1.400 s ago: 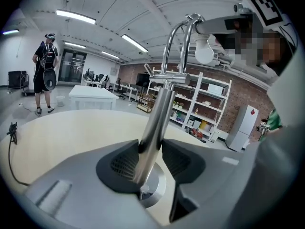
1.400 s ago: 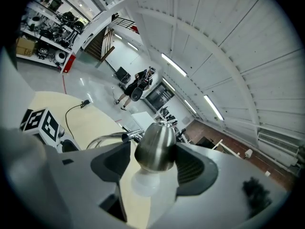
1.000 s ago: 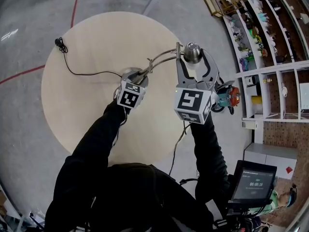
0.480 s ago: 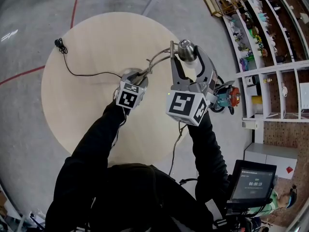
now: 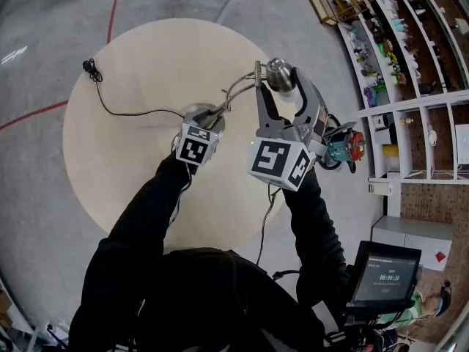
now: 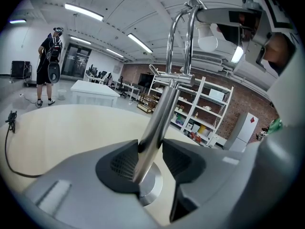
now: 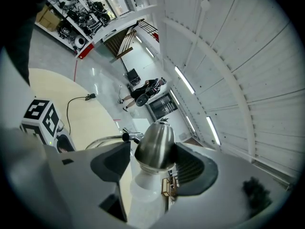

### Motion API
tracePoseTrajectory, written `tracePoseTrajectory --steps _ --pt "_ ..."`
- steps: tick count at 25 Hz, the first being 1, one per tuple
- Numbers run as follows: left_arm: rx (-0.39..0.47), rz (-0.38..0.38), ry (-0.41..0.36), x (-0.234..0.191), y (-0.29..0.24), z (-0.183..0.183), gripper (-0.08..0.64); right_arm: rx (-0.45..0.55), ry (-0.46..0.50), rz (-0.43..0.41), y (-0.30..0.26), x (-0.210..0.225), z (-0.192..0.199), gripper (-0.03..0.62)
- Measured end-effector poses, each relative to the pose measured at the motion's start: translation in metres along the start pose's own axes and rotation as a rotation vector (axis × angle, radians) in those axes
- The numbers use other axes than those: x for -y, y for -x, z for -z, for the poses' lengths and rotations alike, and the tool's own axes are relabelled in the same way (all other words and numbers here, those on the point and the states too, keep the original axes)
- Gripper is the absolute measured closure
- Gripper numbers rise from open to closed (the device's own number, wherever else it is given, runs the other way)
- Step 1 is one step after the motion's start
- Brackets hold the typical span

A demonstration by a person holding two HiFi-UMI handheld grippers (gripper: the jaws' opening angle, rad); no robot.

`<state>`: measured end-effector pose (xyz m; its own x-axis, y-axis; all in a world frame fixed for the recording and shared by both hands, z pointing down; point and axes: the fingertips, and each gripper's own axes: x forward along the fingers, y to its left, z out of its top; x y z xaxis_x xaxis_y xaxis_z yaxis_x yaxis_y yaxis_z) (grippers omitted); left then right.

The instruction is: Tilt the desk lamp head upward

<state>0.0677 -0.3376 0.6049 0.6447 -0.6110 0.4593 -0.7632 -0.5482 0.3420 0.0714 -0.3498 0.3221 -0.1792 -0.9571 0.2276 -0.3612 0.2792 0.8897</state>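
Note:
A chrome desk lamp stands on the round wooden table point(image 5: 139, 64). My left gripper point(image 5: 207, 118) is shut on the lamp's slanted pole point(image 6: 157, 125) just above the round base point(image 6: 151, 193), with a pad on each side. My right gripper point(image 5: 281, 77) is raised above the table's right side and shut on the chrome lamp head point(image 5: 279, 70). In the right gripper view the lamp head point(image 7: 155, 146) sits between the pads with the white bulb point(image 7: 143, 187) pointing toward the camera. The curved arm point(image 5: 242, 85) joins pole and head.
The lamp's black cable point(image 5: 121, 110) runs left across the table to a plug point(image 5: 91, 66). Shelving point(image 5: 399, 57) full of small items stands at the right. A screen point(image 5: 385, 273) sits at the lower right. A person point(image 6: 49, 63) stands far off beside a white table point(image 6: 93, 89).
My right gripper has shifted left and slightly up with the lamp head in it, and the head has turned with it. The left gripper has stayed on the pole.

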Motion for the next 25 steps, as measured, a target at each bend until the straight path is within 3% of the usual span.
tracePoseTrajectory --steps 10,17,25 --pt "-0.029 -0.005 -0.01 -0.002 0.0 0.005 0.397 0.023 0.028 0.008 -0.001 -0.005 -0.005 0.285" --pt "-0.063 -0.041 0.001 -0.012 0.008 0.02 0.397 0.03 -0.084 -0.027 -0.001 -0.003 0.0 0.284" --pt "-0.052 -0.048 0.01 -0.018 0.022 0.02 0.399 0.07 -0.114 0.026 0.018 0.004 0.002 0.284"
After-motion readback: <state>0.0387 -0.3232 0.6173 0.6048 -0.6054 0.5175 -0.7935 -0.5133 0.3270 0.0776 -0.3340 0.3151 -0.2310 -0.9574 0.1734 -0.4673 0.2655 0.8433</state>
